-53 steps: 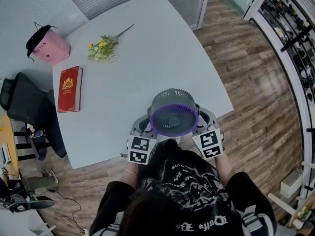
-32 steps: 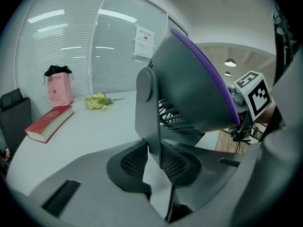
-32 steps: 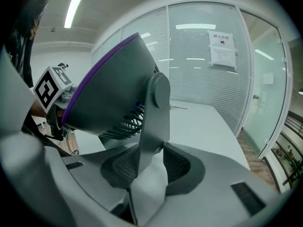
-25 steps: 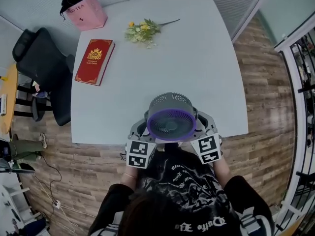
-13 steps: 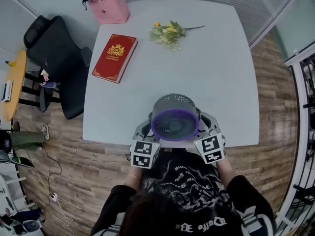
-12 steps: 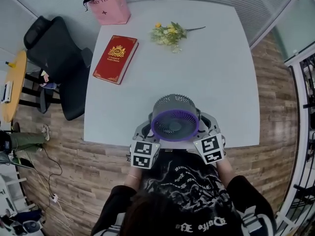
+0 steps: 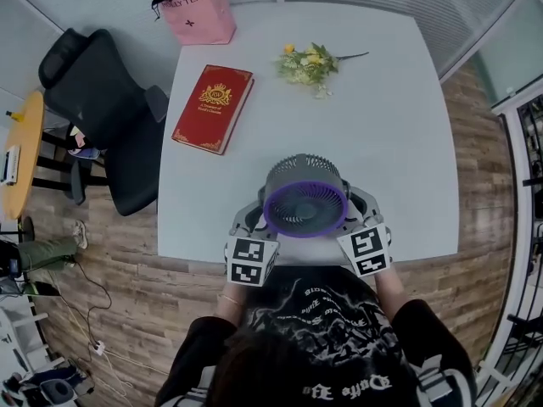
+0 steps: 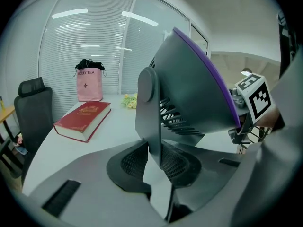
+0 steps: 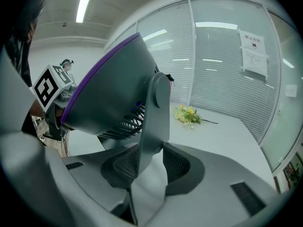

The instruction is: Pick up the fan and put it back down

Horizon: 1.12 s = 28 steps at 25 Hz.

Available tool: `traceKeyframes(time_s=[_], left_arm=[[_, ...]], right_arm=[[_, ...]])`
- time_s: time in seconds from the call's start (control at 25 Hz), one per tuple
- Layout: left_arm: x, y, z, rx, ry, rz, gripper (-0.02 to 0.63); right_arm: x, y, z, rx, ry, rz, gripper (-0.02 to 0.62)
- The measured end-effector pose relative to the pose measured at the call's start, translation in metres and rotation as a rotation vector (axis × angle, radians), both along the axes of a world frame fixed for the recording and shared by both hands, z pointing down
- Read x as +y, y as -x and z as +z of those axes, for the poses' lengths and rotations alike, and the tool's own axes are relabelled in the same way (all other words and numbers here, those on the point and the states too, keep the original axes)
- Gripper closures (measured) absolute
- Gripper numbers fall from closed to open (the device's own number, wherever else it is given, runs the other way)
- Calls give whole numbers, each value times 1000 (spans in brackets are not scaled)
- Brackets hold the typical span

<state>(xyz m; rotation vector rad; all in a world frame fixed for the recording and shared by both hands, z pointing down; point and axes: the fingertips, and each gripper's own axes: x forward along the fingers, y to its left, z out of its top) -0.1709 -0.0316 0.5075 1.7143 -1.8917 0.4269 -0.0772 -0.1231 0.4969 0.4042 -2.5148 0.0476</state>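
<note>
Desk fan (image 7: 305,197), grey, purple-rimmed — held over near edge of bench (image 7: 399,142). Left gripper (image 8: 154,155) and right gripper (image 9: 151,162) each narrowly clamped on one side upright — presumably keeping it level.

The fan (image 7: 304,175) is coloured dark grey, ringed in purple. The left gripper (image 8: 152,168) and right gripper (image 9: 147,170) are grey, each marked with black-and-white squares. On the pale grey table (image 7: 399,142), a red book (image 7: 213,108) stamped in gold, a pink bag (image 7: 200,17) topped in black, and yellow-green flowers (image 7: 310,64) are seen at the far side. The floor (image 7: 127,287) is grained brown.
</note>
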Motion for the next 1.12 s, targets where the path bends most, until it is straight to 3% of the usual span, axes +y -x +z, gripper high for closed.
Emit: traceKeyframes(time_s=[1.12], left_arm=[[-42, 104, -29, -95, -10, -90, 529]], right_arm=[[-52, 113, -29, -21, -49, -105, 462]])
